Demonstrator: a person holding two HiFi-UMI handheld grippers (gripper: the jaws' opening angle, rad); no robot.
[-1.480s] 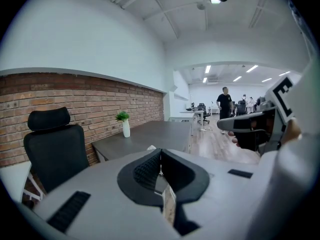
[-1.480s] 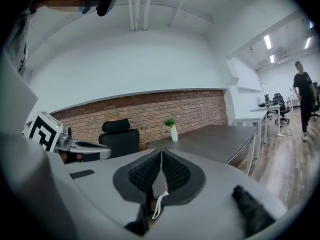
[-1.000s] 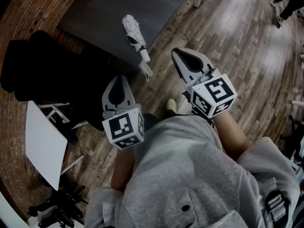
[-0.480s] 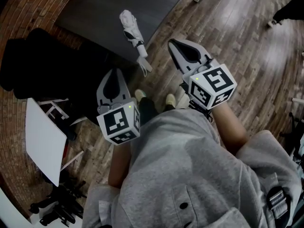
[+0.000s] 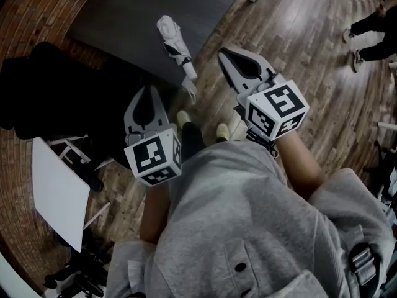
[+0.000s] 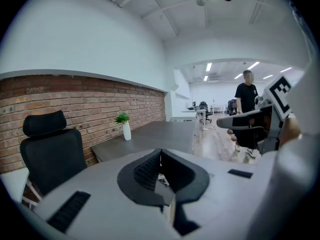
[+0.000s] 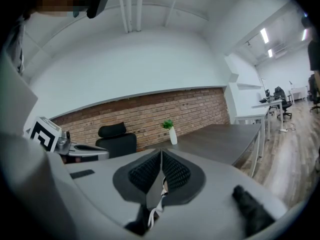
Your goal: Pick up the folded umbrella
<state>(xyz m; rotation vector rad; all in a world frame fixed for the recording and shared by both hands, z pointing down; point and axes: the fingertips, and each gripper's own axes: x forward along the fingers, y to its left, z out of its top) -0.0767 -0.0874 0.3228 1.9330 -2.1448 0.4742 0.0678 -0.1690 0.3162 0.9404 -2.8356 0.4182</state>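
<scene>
The folded white umbrella [image 5: 174, 44] with black markings lies on the dark desk [image 5: 142, 11] near its front edge, its handle end [image 5: 190, 83] reaching past the edge. My left gripper [image 5: 146, 89] is shut and hovers short of the desk edge, to the left of the handle. My right gripper [image 5: 222, 53] is also shut, to the right of the umbrella over the wooden floor. Neither touches the umbrella. In the left gripper view the left gripper [image 6: 160, 151] holds nothing, and the right gripper [image 7: 161, 151] is likewise bare in its own view.
A black office chair [image 5: 56, 98] stands left of the desk, with a white board [image 5: 59, 191] below it. A white vase with a plant [image 6: 125, 127] sits at the desk's far end. A person [image 6: 246, 99] stands farther off on the wooden floor [image 5: 322, 61].
Both grippers have moved a little forward toward the desk and the umbrella, and the person's feet have stepped forward. Both sets of jaws stay shut.
</scene>
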